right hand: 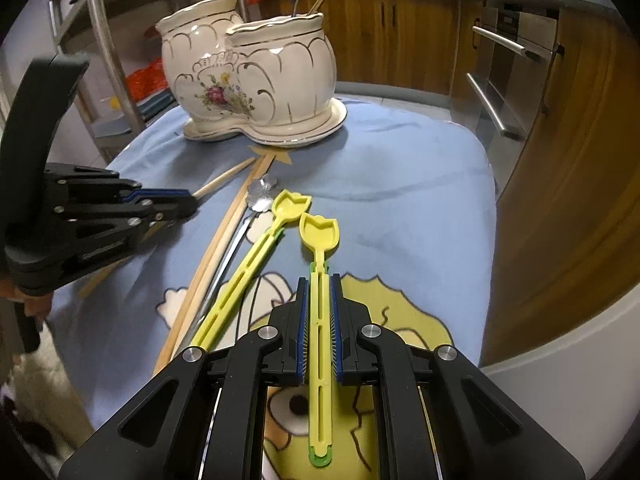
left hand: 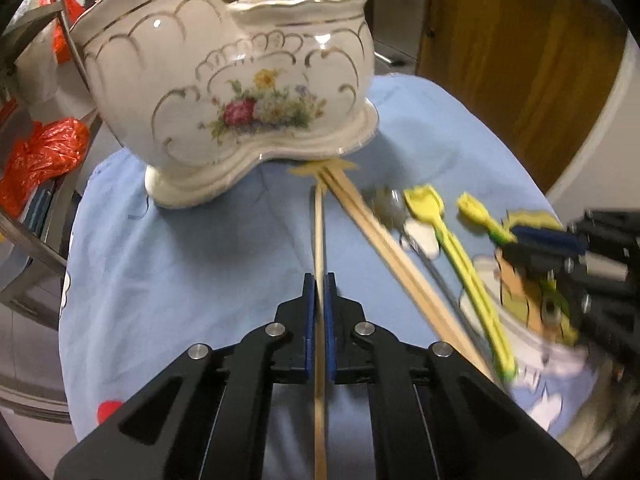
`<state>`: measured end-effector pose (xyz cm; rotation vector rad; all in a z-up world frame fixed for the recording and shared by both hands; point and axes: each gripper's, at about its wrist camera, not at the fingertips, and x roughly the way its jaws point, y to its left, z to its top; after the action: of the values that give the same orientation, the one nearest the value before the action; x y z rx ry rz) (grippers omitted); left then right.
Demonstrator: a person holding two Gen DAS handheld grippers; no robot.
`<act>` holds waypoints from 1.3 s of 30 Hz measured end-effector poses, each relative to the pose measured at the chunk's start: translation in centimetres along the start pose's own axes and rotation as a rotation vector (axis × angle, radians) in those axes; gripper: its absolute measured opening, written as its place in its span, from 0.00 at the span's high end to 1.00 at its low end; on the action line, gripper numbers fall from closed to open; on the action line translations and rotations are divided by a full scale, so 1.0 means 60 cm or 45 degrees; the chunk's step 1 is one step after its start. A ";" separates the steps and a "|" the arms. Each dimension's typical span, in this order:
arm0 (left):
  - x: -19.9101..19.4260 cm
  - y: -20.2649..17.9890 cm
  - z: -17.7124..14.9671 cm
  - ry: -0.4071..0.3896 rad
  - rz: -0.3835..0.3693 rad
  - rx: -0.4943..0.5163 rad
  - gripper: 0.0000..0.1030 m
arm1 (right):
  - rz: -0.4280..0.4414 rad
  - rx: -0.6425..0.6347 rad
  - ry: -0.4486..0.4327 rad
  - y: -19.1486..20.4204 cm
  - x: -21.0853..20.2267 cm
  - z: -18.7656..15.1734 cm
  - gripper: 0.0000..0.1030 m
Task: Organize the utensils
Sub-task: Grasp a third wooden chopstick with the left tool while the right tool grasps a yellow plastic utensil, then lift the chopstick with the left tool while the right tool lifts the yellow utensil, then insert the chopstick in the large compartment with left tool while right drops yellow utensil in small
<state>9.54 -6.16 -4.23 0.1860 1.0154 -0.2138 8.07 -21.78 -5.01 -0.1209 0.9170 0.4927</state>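
Near cloth (right hand: 400,168) edge, right claw (right hand: 319,280) pinching spoon (right hand: 318,240)

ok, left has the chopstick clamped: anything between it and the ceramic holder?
Nothing visible. The left gripper is shut on the chopstick, and only bare blue cloth lies between it and the ceramic holder. The other chopsticks lie off to the right.

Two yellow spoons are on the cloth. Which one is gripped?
The right-hand yellow spoon, clamped in the right gripper. The other yellow spoon lies free beside it.
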 end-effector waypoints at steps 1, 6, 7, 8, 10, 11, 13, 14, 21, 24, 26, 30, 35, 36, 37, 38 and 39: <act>-0.002 0.005 -0.004 0.007 -0.011 0.002 0.96 | -0.002 0.003 0.007 -0.002 -0.001 0.000 0.90; -0.009 0.017 -0.019 0.005 -0.059 -0.023 0.95 | -0.026 -0.003 0.027 0.003 0.009 0.003 0.89; -0.009 0.016 -0.018 -0.001 -0.062 -0.025 0.94 | -0.038 -0.013 0.025 0.006 0.010 0.003 0.88; -0.009 0.016 -0.018 -0.008 -0.065 -0.027 0.94 | -0.046 -0.019 0.022 0.008 0.010 0.003 0.88; -0.009 0.019 -0.022 -0.031 -0.073 -0.038 0.94 | -0.049 -0.021 0.014 0.009 0.011 0.002 0.88; -0.009 0.019 -0.022 -0.044 -0.076 -0.040 0.94 | -0.049 -0.020 0.010 0.008 0.011 0.002 0.88; -0.010 0.023 -0.029 -0.068 -0.080 -0.036 0.95 | -0.047 -0.014 0.003 0.007 0.011 0.002 0.90; -0.011 0.023 -0.029 -0.079 -0.086 -0.031 0.96 | -0.047 -0.009 -0.001 0.006 0.009 0.001 0.90; -0.048 0.038 -0.042 -0.199 -0.141 -0.041 0.96 | -0.010 -0.007 -0.138 0.012 -0.030 0.010 0.90; -0.076 0.053 -0.045 -0.285 -0.171 -0.050 0.96 | 0.000 -0.025 -0.223 0.022 -0.051 0.022 0.90; -0.104 0.069 -0.048 -0.377 -0.182 -0.056 0.96 | 0.008 -0.040 -0.274 0.029 -0.063 0.031 0.90; -0.152 0.095 -0.026 -0.508 -0.175 -0.064 0.96 | 0.026 -0.060 -0.388 0.042 -0.084 0.056 0.90; -0.201 0.126 0.009 -0.684 -0.174 -0.091 0.96 | 0.052 -0.056 -0.540 0.052 -0.109 0.109 0.90; -0.209 0.132 0.019 -0.722 -0.177 -0.100 0.96 | 0.065 -0.047 -0.568 0.052 -0.113 0.122 0.90; -0.215 0.137 0.030 -0.760 -0.182 -0.110 0.96 | 0.079 -0.038 -0.597 0.051 -0.117 0.137 0.90; -0.220 0.138 0.043 -0.790 -0.183 -0.116 0.96 | 0.089 -0.029 -0.624 0.050 -0.120 0.148 0.90; -0.228 0.147 0.062 -0.842 -0.184 -0.132 0.96 | 0.099 -0.015 -0.653 0.048 -0.121 0.164 0.90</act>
<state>7.93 2.66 9.88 -0.0558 0.3795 -0.3263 10.27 -18.85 6.99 0.0316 0.4177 0.5676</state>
